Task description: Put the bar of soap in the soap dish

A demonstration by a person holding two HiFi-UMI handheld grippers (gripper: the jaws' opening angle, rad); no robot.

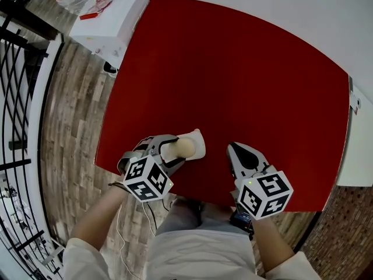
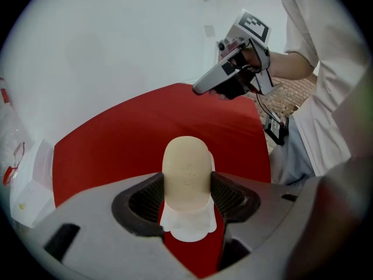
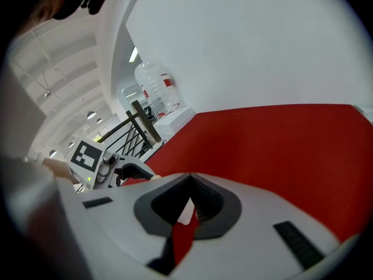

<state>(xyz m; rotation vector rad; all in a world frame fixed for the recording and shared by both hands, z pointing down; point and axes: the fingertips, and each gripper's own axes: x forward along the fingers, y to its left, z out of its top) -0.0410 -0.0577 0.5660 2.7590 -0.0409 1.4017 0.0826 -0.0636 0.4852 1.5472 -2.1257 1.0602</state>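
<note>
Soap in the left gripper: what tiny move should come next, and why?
Probably lower the soap straight down onto the soap dish. The left gripper has its jaws clamped on the beige bar, and the white dish lies just beneath it; whether they touch I cannot tell.

The bar of soap (image 2: 186, 177) hides most of the white soap dish (image 2: 185, 225) beneath it.
</note>
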